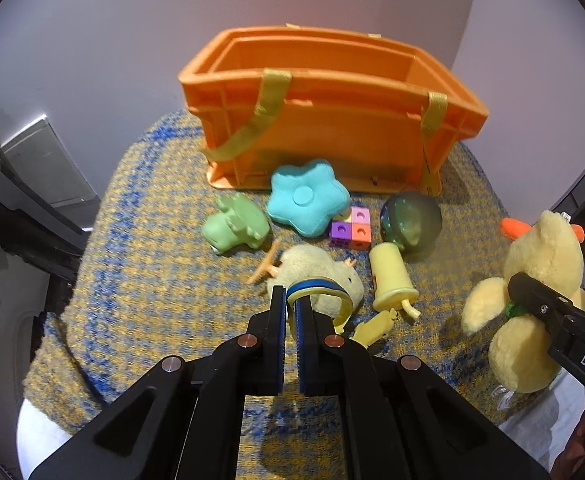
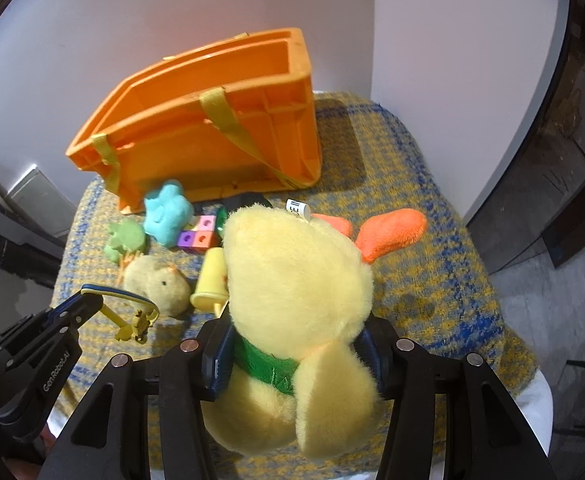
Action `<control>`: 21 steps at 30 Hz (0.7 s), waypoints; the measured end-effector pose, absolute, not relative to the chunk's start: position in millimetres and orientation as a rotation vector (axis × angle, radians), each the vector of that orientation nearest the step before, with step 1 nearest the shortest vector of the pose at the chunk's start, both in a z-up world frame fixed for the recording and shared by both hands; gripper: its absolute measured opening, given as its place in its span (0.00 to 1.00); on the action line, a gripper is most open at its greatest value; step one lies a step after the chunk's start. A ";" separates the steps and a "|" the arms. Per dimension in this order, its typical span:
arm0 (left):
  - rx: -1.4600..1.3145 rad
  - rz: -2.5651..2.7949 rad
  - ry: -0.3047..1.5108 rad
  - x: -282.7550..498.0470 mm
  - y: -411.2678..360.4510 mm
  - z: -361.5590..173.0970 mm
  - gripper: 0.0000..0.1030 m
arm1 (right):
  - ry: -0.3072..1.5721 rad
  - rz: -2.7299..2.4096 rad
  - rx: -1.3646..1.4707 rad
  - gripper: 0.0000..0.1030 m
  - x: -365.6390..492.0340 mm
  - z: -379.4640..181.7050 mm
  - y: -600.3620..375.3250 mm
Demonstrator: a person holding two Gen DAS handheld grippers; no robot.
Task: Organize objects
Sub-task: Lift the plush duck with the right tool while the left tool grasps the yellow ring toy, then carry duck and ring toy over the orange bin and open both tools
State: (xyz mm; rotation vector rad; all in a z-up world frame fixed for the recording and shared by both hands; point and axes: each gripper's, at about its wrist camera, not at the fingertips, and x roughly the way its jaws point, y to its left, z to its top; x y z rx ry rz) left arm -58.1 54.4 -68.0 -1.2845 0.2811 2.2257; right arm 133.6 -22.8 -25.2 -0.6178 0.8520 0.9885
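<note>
A: At centre, the left gripper (image 1: 290, 322) has its jaws closed tight on the edge of a yellow-and-blue band (image 1: 319, 286), a thin looped strip with a small yellow figure (image 2: 138, 325) dangling from its far end, held clear of the blue-and-yellow woven mat (image 1: 152, 280).

B: And on the right?

A: The right gripper (image 2: 292, 356) clamps a large yellow plush duck (image 2: 296, 280) at the neck, the jaws partly open and pressing on its green collar (image 2: 268, 366). The duck's orange beak (image 2: 388, 232) points away from the camera, and a white tag (image 2: 298, 208) sticks up from its head.

B: Where do the rest of the toys lie?

A: On the mat, just in front of an orange crate (image 1: 332, 128) with olive straps (image 1: 268, 108), its opening facing up. Nearest the crate: a teal star cushion (image 1: 308, 200), a green dinosaur toy (image 1: 236, 226), a block of pastel cubes (image 1: 352, 228) and a dark ball with green inside (image 1: 410, 220). Closer in, a small fluffy chick (image 1: 316, 272) lies beside a pale yellow cup with a straw (image 1: 392, 280).

B: The setting?

A: A plain pale wall (image 1: 132, 40) stands behind the crate.
</note>
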 end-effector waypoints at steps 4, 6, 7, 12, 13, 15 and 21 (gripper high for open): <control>-1.245 2.220 0.282 -61.2 47.0 -53.4 0.06 | 0.817 1.014 -0.618 0.50 124.1 -11.9 -19.7; -1.236 2.226 0.280 -62.8 44.4 -46.5 0.06 | 0.793 1.030 -0.621 0.50 120.3 -5.0 -18.3; -1.222 2.207 0.288 -63.7 43.7 -43.8 0.06 | 0.788 1.035 -0.620 0.50 118.7 -2.0 -17.5; -1.179 2.147 0.316 -71.3 43.0 -30.5 0.06 | 0.762 1.065 -0.619 0.50 108.5 13.1 -10.6; -1.169 2.135 0.321 -72.7 43.4 -28.3 0.06 | 0.755 1.071 -0.619 0.50 106.3 15.6 -8.8; -1.151 2.122 0.326 -76.0 44.5 -22.3 0.06 | 0.748 1.082 -0.617 0.50 103.9 20.9 -4.6; -1.090 2.044 0.341 -87.8 52.6 -4.1 0.06 | 0.717 1.103 -0.603 0.50 101.6 37.3 7.6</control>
